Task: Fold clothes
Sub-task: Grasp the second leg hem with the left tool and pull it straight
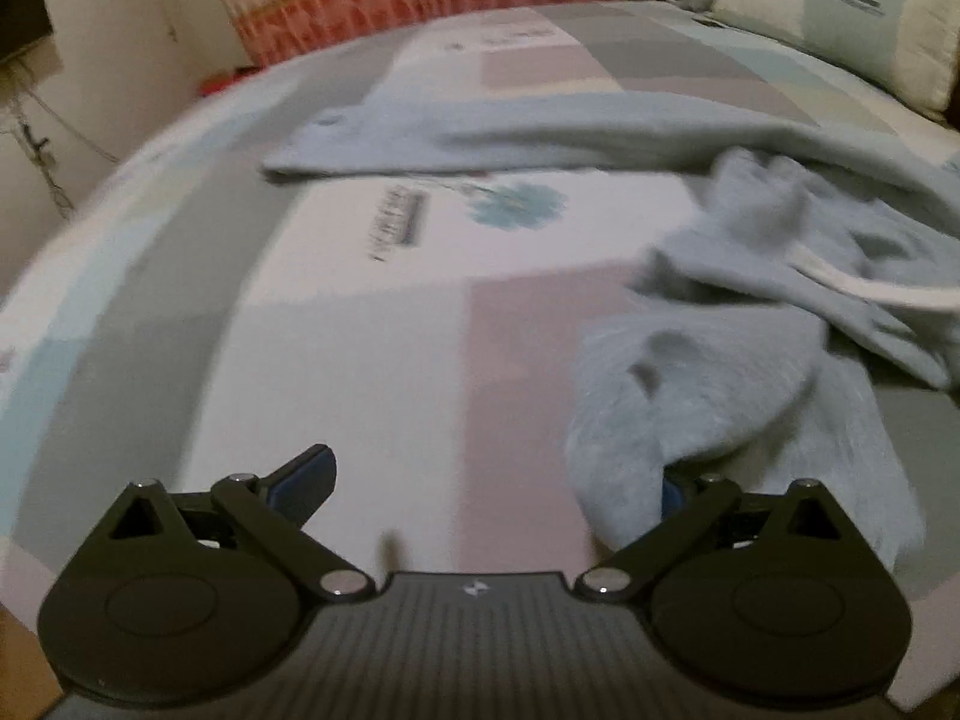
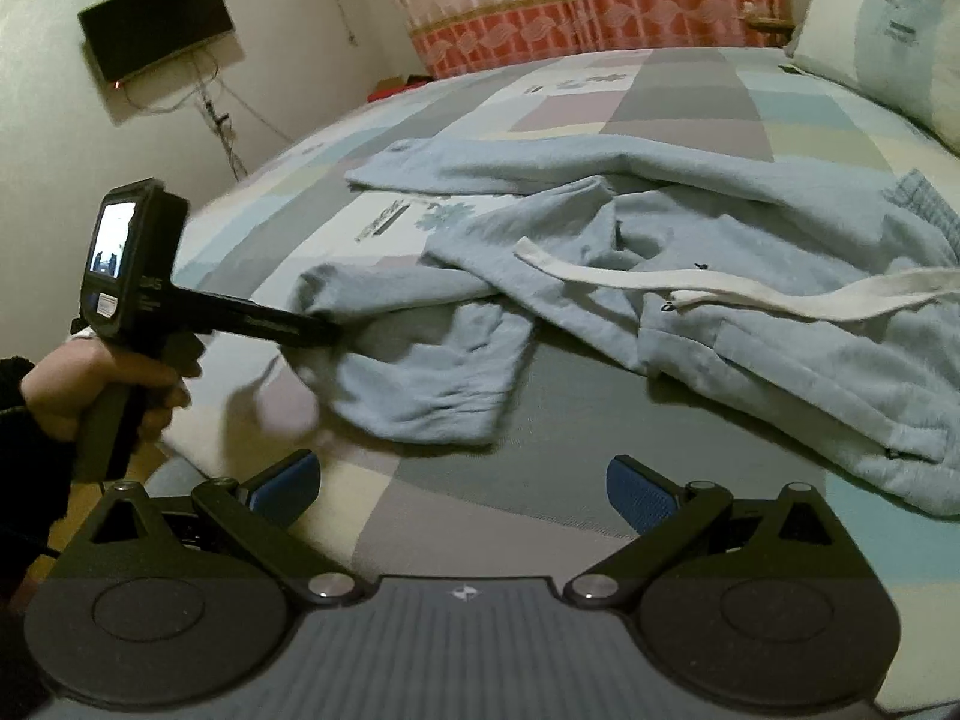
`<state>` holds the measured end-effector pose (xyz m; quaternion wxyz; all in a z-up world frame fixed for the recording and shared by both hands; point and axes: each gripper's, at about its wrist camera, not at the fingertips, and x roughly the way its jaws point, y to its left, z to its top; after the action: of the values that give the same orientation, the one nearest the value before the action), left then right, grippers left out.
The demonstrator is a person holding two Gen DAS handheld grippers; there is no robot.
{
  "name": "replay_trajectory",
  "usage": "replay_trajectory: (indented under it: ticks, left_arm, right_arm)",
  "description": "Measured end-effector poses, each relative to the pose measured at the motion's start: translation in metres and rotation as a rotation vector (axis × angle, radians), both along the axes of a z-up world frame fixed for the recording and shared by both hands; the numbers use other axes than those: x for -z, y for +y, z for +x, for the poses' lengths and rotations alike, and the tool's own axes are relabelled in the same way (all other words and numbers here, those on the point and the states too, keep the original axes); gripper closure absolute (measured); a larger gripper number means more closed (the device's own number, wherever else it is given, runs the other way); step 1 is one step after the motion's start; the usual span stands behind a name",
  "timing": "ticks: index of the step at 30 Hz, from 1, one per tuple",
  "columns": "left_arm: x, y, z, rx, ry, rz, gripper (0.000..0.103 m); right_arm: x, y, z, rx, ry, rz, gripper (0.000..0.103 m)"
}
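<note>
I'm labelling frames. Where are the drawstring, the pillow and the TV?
drawstring (image 2: 690, 285): right wrist view, middle of the white cord across the hoodie.
pillow (image 2: 870, 30): right wrist view, its front face.
TV (image 2: 156, 21): right wrist view, centre of the dark screen.

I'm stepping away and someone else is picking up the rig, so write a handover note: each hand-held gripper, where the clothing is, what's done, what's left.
Left hand-held gripper: open, its right finger under or against the near sleeve cuff, nothing clamped.
Right hand-held gripper: open, empty, over the bedspread short of the garment.
Light blue hoodie: lying crumpled on the bed, far sleeve stretched out flat, white drawstring trailing across the front.
Done: no fold visible.
Left: spread the hoodie flat, fold both sleeves in, fold the body.
</note>
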<state>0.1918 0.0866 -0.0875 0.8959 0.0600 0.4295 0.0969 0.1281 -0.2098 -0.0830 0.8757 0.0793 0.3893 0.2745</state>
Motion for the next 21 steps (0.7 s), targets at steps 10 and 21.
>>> replay_trajectory:
  ticks: [10,21]
  left_arm:
    - [-0.024,0.045,0.016,-0.034,-0.047,0.226,0.003]
    - [-0.072,0.094,0.051,-0.081,-0.173,0.474,0.003]
  right_arm:
    - [0.002,0.004,0.0,-0.004,0.003,-0.018,0.0]
    - [0.002,0.014,0.003,-0.014,0.019,-0.056,0.0]
